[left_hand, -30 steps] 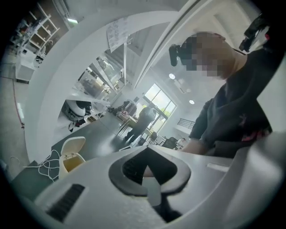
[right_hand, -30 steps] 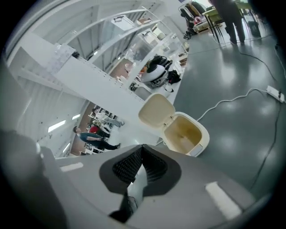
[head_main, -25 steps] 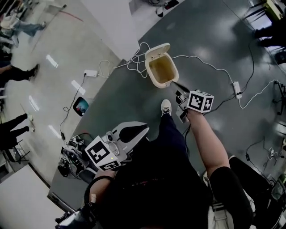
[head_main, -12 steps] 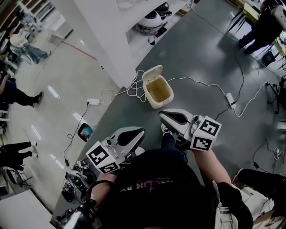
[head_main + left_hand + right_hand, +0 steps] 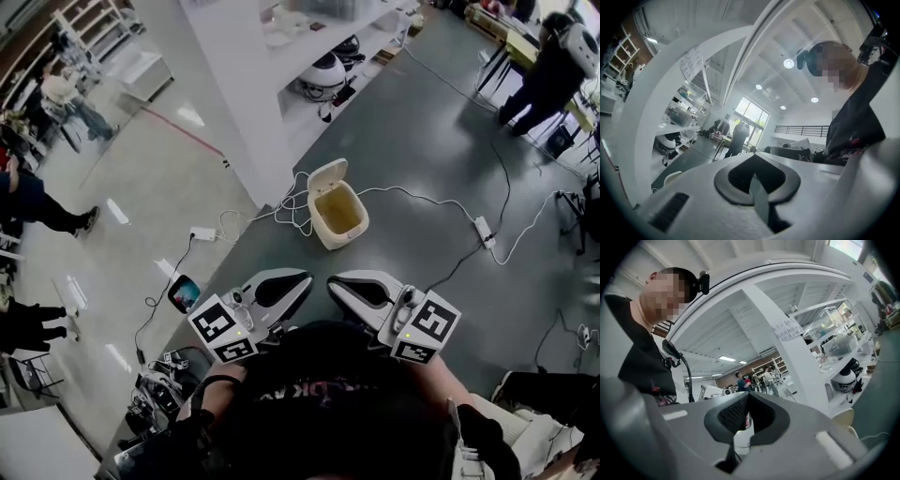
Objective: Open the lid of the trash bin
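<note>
Up close, the left gripper (image 5: 306,277) and the right gripper (image 5: 331,281) hang level at the person's chest, each with jaws pressed together on nothing. Farther out on the grey floor (image 5: 422,131), the trash bin (image 5: 339,217) stands well apart, its lid (image 5: 326,176) tipped up; a foot snagging the white cable (image 5: 292,204) looped beside it could jolt the lid shut.

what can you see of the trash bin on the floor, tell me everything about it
The trash bin is small and cream-coloured, a rounded rectangle that looks like plastic. It stands upright on the dark grey floor. Its hinged lid is already open, standing up at the far end. The inside looks yellowish-tan and no contents show. White cables lie coiled close beside it; whether they touch it cannot be told.
</note>
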`<state>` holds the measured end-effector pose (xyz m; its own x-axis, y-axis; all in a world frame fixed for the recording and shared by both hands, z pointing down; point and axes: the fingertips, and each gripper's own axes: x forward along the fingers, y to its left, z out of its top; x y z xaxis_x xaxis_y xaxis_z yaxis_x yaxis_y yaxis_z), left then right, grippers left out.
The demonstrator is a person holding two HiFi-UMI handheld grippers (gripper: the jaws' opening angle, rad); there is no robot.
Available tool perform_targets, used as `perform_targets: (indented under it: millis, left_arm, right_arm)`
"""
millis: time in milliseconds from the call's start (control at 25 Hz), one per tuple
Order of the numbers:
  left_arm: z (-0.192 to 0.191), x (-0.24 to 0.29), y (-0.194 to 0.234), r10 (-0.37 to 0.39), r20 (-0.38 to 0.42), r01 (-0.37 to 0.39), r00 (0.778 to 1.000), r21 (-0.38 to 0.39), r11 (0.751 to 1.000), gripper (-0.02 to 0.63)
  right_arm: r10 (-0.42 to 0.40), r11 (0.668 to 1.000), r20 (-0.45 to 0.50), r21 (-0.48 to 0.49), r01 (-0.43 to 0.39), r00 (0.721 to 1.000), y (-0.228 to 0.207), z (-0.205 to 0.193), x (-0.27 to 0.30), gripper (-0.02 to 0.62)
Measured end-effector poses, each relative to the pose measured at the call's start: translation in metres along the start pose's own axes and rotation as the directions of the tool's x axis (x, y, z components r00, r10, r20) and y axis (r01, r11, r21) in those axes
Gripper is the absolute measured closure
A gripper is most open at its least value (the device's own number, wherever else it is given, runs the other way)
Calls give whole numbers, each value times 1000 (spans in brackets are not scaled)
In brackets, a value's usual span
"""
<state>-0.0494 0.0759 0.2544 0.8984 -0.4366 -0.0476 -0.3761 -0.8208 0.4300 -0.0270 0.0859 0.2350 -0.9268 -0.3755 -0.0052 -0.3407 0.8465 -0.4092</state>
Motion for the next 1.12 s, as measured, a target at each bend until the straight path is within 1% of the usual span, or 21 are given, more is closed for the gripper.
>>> perform_targets:
  millis: [80,240,600,880,1120]
  left_arm:
    - [1,-3,-3,-3,2,3,1000,10,1000,600]
    - [1,-7,-6,-6,16,6,1000,5,1000,600]
    - [-2,-15,-4,18,44,-17,999,-12,1000,600]
    - [-1,-12,-3,28,50,-27,998,-19,999,600]
    - [-3,-3,-9,15,38,-14,999,-20,1000,600]
  right_arm:
    - [-8,1000,-2,-9,8,1000,5,-3,0,591]
    - [-5,1000,-12,-11,5,1000,10,-8,0,591]
    - [-2,1000,-23,26,2,1000,9,-15,2,591]
    - [0,999,-21,45,1,1000,4,-14,-1,591]
    - [-1,999,-23,46,2,1000,4,-13,-8,591]
